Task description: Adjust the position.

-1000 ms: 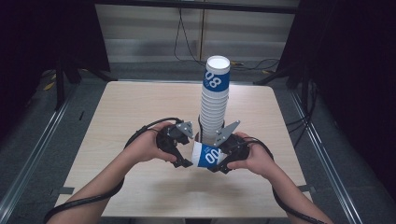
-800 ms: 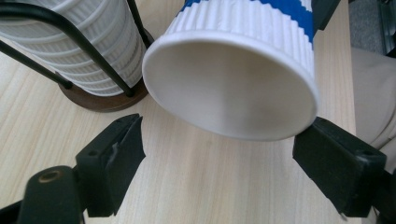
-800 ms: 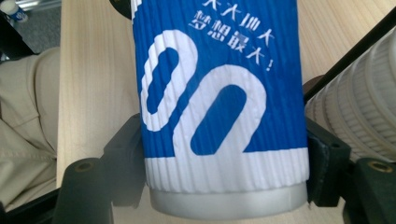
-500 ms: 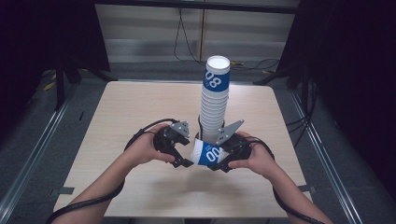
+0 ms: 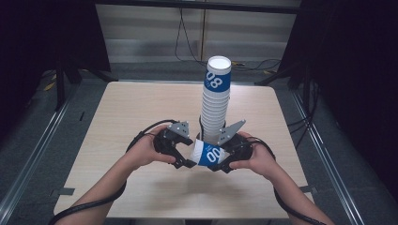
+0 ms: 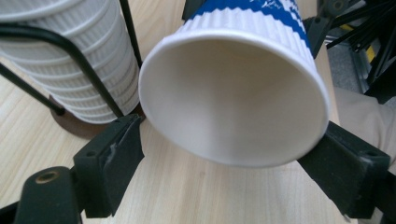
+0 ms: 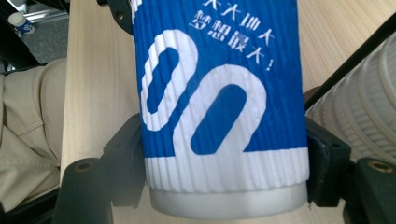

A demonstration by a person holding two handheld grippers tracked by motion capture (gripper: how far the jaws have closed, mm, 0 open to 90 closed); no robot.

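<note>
A blue-and-white cup (image 5: 209, 153) lies sideways just in front of the cup stack (image 5: 215, 101), low over the desk (image 5: 136, 108). The right claw (image 5: 217, 164) is clamped on its base end, and the left claw (image 5: 187, 162) stands open astride its rim. Little has changed in the last second: the cup sits where it did, the left claw barely nearer, so a handover looks close.

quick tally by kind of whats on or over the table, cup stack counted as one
single blue-and-white paper cup, lying sideways between the tongs: 1
stack of nested paper cups: 1
black wire holder with a round base around the stack: 1
hand-held tongs, left and right: 2
total: 5
</note>
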